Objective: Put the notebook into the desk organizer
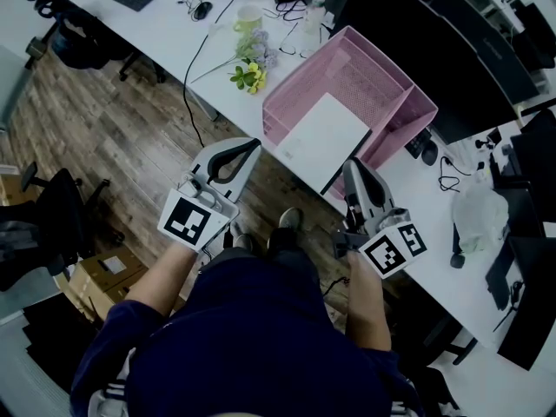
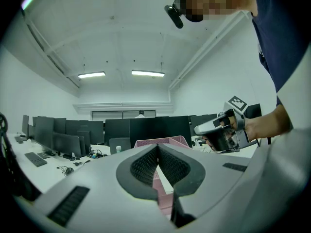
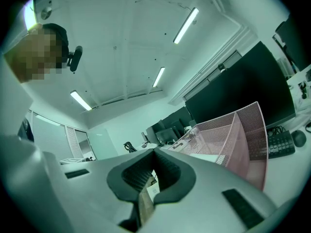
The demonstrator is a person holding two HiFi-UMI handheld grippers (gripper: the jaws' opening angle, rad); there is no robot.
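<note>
A pink mesh desk organizer (image 1: 395,89) stands at the near edge of the white desk (image 1: 174,37). A white notebook (image 1: 326,133) lies flat in its larger left compartment, its near corner reaching past the front rim. My left gripper (image 1: 254,143) is shut and empty, held off the desk edge to the left of the notebook. My right gripper (image 1: 350,165) is also shut and empty, just in front of the organizer's near corner. The left gripper view shows the shut left gripper (image 2: 158,147), the organizer (image 2: 161,141) behind it and the right gripper (image 2: 221,132). The right gripper view has the shut right gripper (image 3: 154,152) beside the organizer (image 3: 243,130).
Yellow flowers (image 1: 250,72), a pale cup (image 1: 248,17), a bottle (image 1: 314,7) and cables lie left of the organizer. Dark monitors (image 1: 452,42) stand behind it. A white bag (image 1: 482,207) sits to the right. An office chair (image 1: 65,33) and cardboard boxes (image 1: 100,276) stand on the wooden floor.
</note>
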